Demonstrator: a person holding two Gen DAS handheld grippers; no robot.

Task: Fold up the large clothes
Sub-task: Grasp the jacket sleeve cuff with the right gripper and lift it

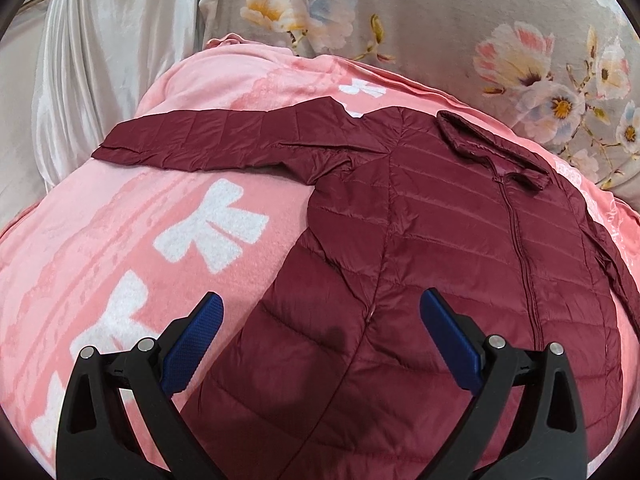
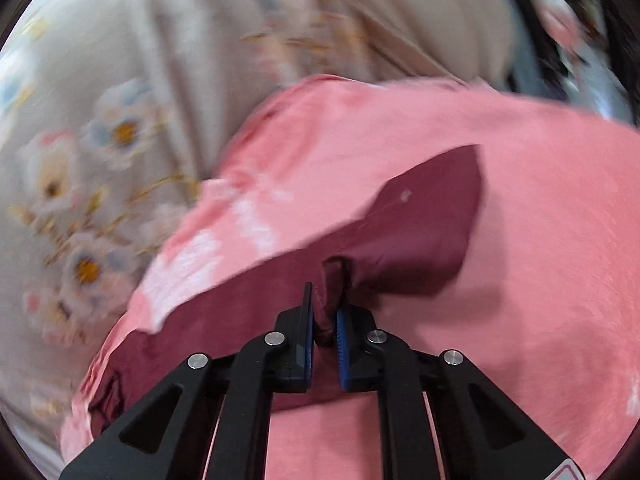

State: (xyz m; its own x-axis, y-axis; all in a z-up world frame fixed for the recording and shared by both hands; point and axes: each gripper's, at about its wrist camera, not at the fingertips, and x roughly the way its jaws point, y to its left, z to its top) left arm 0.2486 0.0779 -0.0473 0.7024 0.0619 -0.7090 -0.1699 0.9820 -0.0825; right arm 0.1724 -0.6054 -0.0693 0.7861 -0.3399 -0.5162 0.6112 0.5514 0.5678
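The left gripper [image 1: 320,316] has matte black, triangular cut-out arms, round silver pivot screws and blue ribbed pads [image 1: 192,344]. The right gripper [image 2: 325,312] is built alike: black linkages, silver screws, blue-faced fingers [image 2: 341,340].

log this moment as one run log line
task: fold jacket | left gripper: open above jacket | right gripper: shut on sleeve | surface: pink blanket

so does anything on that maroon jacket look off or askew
Mostly tidy: the maroon quilted puffer jacket lies flat and zipped on the pink bow-print blanket. A dark patch near its hem could be a stain or shadow. The right tongs bunch one sleeve.
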